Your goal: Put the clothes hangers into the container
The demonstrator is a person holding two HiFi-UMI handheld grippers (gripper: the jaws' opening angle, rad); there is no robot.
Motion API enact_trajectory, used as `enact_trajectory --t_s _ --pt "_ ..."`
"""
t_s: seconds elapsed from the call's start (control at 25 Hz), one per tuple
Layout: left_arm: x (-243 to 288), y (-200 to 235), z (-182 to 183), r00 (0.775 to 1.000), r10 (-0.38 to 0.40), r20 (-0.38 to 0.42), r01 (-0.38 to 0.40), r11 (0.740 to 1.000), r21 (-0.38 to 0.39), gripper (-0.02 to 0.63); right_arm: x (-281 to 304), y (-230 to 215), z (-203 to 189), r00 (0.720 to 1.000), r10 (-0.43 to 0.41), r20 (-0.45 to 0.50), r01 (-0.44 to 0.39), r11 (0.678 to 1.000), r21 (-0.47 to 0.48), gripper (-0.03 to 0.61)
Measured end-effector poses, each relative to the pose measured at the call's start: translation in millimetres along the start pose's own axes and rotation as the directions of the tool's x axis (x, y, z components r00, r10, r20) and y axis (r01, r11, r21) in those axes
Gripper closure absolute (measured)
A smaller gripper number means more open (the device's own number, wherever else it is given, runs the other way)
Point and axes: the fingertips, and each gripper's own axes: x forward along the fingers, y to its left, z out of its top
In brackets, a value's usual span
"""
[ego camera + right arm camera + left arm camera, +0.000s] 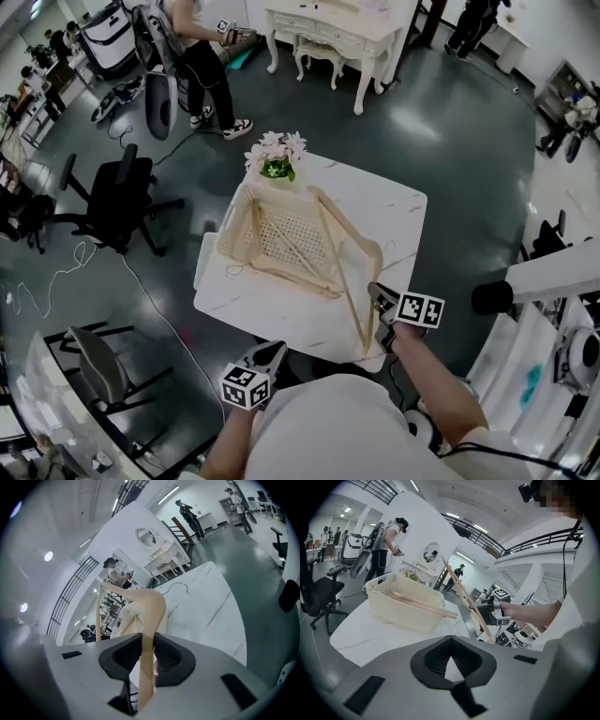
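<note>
- The right gripper [375, 292] is clamped on the wooden clothes hanger [333, 246], with the wood running straight between its pads, at the near right corner of the table [380, 202]
- The held hanger is lifted off the tabletop; its long axis rises from that corner towards the far edge, along the right side of the container [230, 223]
- The container, a cream basket, stands on the far left part of the table and already has hangers [300, 253] lying in it
- From the gripping hand the basket lies to the left and a little farther off, so in my judgement the next move is to swing the hanger leftward over the rim
- The left gripper [270, 352] hovers at the near edge, its jaws together with nothing in them; it is free but not needed
</note>
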Motion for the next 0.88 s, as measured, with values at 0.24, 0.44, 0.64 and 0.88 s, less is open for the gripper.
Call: enact_trajectory --t_s 0.24,0.44,0.64,0.88 --pt "-21.4 41.1 17.2 1.0 -0.018 -0.001 0.018 1.0 0.01 0.606 31.4 58.0 12.5 1.0 0.01 -0.024 -0.011 0.997 -0.07 0.488" --pt "-35.3 69.7 33.8 1.0 -0.022 0.009 0.022 1.0 0.011 0.606 64.4 91.8 19.6 0.999 -0.008 -0.05 0.002 0.992 -0.123 0.488" --pt "-44.4 94.5 45.5 0.999 -0.031 0.009 0.031 1.0 0.006 0.606 104.5 100.4 25.5 0.994 -0.077 -0.084 0.059 0.98 -0.192 0.488" --pt "-53.1 124.3 53.1 0.999 -0.035 -0.003 0.035 0.999 0.0 0.606 139.7 84.9 21.2 0.96 -0.24 -0.145 0.184 0.928 -0.325 0.488"
